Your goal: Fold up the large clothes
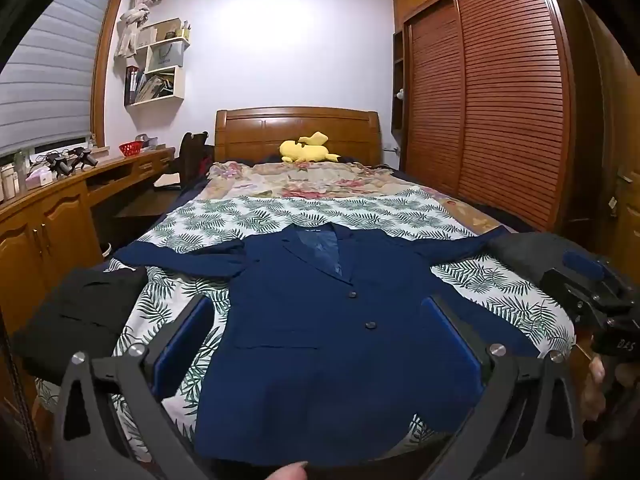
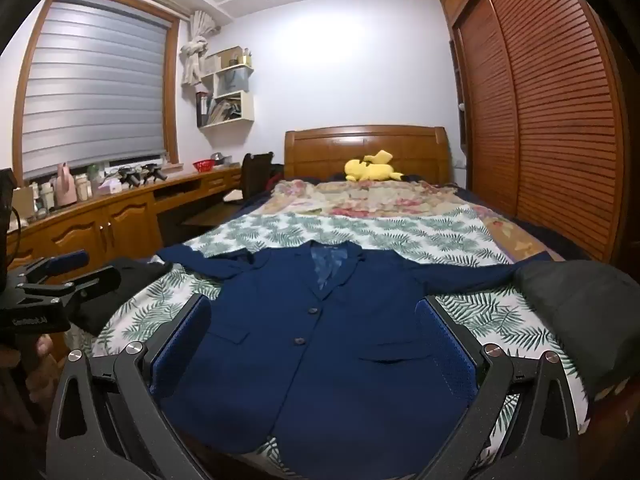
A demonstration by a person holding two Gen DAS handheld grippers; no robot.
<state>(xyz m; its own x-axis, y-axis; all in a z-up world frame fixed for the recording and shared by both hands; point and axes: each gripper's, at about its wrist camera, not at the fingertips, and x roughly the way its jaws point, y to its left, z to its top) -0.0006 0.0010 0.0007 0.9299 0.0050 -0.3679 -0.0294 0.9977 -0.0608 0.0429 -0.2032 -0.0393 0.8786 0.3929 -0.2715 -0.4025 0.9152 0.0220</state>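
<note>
One navy blazer (image 1: 320,320) lies flat and face up on the leaf-print sheet (image 1: 260,216) near the foot of the bed (image 2: 364,148), both sleeves spread out to the sides and its two dark buttons done up down the front. Two darker garments flank it: a black folded piece (image 1: 80,320) at the bed's left edge and a grey-black one (image 2: 580,308) at the right edge, lying over the end of the blazer's sleeve there.

Two tools are in play. The left hand-held gripper (image 1: 320,344) hangs above the blazer's lower half with its jaws wide apart and nothing between them; the right hand-held gripper (image 2: 316,344) hangs beside it, likewise spread wide and empty. On the left tool's body, seen from the right wrist view, white lettering (image 2: 30,321) shows but is too blurred to read with certainty.

One yellow plush toy (image 1: 306,150) rests by the wooden headboard. A floral quilt (image 2: 372,196) covers the far half of the bed. Along the left wall runs a wooden counter (image 2: 132,196) carrying one red basket (image 1: 131,148) and small clutter. A louvred wardrobe (image 1: 500,100) fills the right side.
</note>
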